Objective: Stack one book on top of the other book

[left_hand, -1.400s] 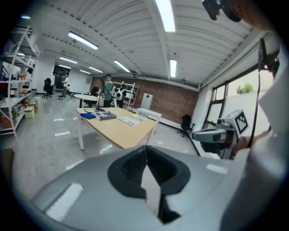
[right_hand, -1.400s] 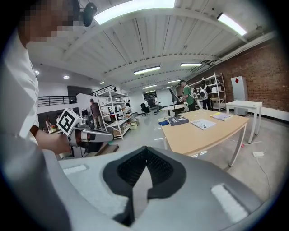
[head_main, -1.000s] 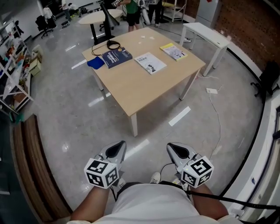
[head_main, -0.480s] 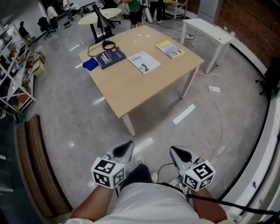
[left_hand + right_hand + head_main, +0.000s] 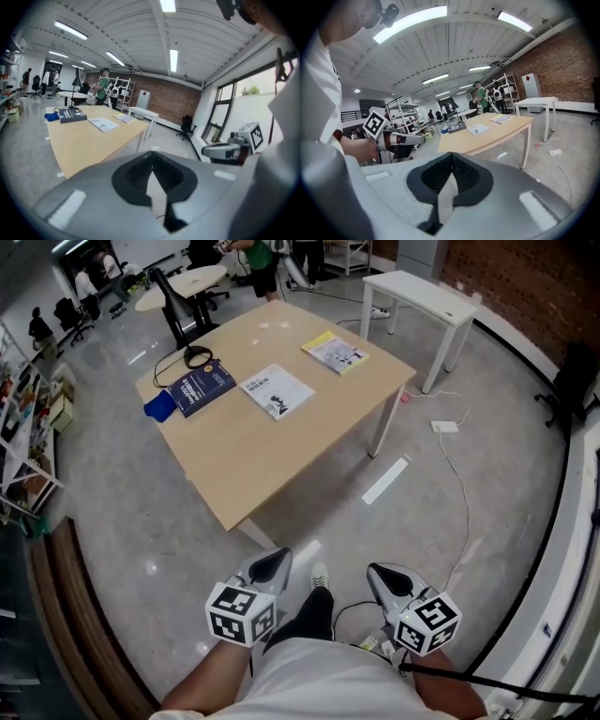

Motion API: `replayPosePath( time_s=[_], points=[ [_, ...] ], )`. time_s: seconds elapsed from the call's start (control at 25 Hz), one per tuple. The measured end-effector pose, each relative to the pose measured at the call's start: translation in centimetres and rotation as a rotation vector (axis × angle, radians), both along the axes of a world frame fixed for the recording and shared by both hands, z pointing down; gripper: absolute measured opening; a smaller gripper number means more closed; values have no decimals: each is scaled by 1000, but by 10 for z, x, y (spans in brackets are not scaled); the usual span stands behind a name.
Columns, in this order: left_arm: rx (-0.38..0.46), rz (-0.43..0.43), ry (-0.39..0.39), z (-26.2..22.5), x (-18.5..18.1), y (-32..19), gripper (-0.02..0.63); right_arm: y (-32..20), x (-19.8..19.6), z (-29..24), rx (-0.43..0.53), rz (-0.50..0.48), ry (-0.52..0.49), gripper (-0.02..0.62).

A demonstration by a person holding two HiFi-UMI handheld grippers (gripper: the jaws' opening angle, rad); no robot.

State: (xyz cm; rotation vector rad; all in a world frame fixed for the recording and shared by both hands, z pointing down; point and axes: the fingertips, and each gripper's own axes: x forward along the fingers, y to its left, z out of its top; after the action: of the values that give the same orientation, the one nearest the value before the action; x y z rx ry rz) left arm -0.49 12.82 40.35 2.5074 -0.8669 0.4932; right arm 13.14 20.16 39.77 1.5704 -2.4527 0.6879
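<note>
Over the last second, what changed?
The person has stepped toward the table. In the head view its near corner now sits closer to the left gripper and right gripper, and the tabletop has slid left. Nothing was grasped or released. Unchanged: both grippers are shut, empty and side by side. The dark blue book, white book and yellow book lie apart as before.

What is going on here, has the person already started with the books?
A person holds a two-jaw gripper in each hand, standing on the floor short of the wooden table. The left gripper and the right gripper are both shut and empty. Three books lie flat and apart on the table: a dark blue book, a white book and a yellow book. Nothing is stacked yet, and neither gripper touches a book.
</note>
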Motion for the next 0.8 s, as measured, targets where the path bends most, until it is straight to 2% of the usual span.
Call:
replayPosePath(
  time_s=[0.16,0.52,0.64,0.8],
  points=[
    [22,-23,26,-8,16,-55,3,-54,22,-4,-3,-18,38,2],
    [56,-101,54,-12,28,-170,3,-176,52,-20,12,-80,106,2],
    [39,-122,59,-12,31,-187,4,-201,57,-25,8,-106,112,2],
    [61,-127,25,-10,33,-195,3,-224,60,-27,22,-155,135,2]
  ],
)
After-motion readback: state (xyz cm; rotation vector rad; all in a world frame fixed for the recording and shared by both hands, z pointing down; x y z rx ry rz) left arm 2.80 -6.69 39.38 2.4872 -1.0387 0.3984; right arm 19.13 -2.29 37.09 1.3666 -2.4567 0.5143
